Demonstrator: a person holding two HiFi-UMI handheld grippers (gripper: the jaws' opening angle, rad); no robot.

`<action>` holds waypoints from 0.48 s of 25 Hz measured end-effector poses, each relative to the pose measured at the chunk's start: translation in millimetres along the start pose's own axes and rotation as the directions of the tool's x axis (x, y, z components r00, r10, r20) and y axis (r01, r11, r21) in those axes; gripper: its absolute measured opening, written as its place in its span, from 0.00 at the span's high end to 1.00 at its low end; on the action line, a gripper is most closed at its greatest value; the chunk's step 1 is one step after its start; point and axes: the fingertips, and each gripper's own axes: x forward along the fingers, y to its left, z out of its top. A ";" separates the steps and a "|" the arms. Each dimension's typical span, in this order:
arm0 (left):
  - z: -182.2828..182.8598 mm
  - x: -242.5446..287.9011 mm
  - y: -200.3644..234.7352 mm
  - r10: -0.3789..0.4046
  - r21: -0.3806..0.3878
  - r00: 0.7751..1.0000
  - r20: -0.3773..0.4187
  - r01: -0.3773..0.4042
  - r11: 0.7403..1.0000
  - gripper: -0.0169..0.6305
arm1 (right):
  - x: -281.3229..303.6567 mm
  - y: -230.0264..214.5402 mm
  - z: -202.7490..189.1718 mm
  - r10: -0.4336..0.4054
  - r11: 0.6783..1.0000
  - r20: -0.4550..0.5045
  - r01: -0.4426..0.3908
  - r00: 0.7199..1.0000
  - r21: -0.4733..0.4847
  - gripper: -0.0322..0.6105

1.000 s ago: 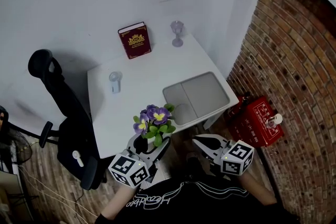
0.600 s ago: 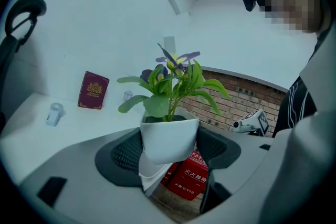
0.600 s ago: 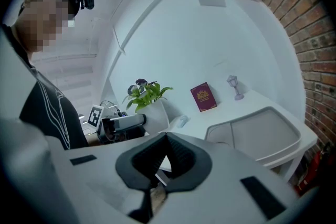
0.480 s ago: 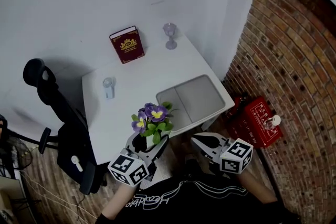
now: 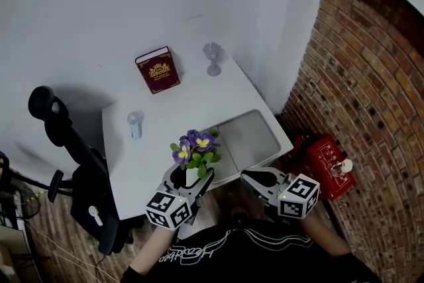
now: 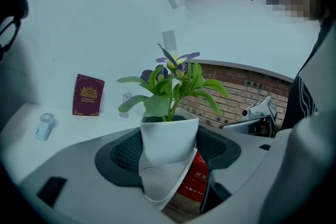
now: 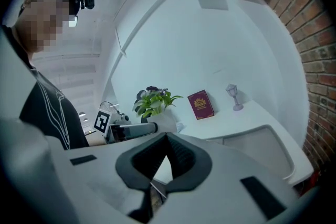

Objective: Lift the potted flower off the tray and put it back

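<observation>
So, the potted flower (image 5: 193,154) is clamped upright by its pot in the left gripper (image 5: 189,178), just off the near-left corner of the tray (image 5: 255,136), probably raised; the tray lies ahead-right of it. The right gripper (image 5: 252,177) is seen shut, empty.
</observation>
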 end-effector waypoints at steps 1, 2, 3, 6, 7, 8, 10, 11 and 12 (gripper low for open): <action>0.4 5.4 3.2 0.006 0.003 1.000 -0.002 -0.006 1.000 0.45 | 0.8 -4.1 3.3 0.001 1.000 -0.001 -0.001 1.000 -0.004 0.95; 0.7 10.8 6.3 0.012 0.007 1.000 -0.004 -0.012 1.000 0.45 | 1.6 -8.3 6.4 0.002 1.000 -0.001 -0.002 1.000 -0.008 0.95; 0.7 16.4 9.2 0.018 0.014 1.000 -0.007 -0.018 1.000 0.45 | 2.4 -12.6 9.2 0.003 1.000 -0.002 -0.003 1.000 -0.012 0.95; -1.8 33.3 18.3 0.038 0.039 0.999 -0.021 -0.037 0.999 0.45 | 5.2 -25.7 16.6 0.006 1.000 -0.002 -0.006 1.000 -0.021 0.95; -3.8 38.9 21.8 0.046 0.047 0.999 -0.029 -0.044 0.998 0.45 | 6.3 -30.1 18.7 0.008 1.000 -0.004 -0.008 1.000 -0.023 0.95; -6.3 44.5 25.7 0.055 0.054 0.998 -0.037 -0.052 0.997 0.45 | 7.4 -34.4 20.7 0.009 1.000 -0.006 -0.010 1.000 -0.025 0.95; -11.8 55.3 34.1 0.074 0.066 0.996 -0.054 -0.070 0.995 0.45 | 9.3 -43.4 24.3 0.012 1.000 -0.011 -0.012 1.000 -0.027 0.95; -15.0 60.6 38.3 0.085 0.074 0.994 -0.062 -0.081 0.994 0.45 | 10.1 -48.0 25.8 0.013 1.000 -0.013 -0.013 1.000 -0.027 0.95; -18.5 65.8 42.2 0.097 0.087 0.993 -0.072 -0.091 0.992 0.45 | 10.8 -52.3 26.8 0.014 1.000 -0.016 -0.015 1.000 -0.027 0.95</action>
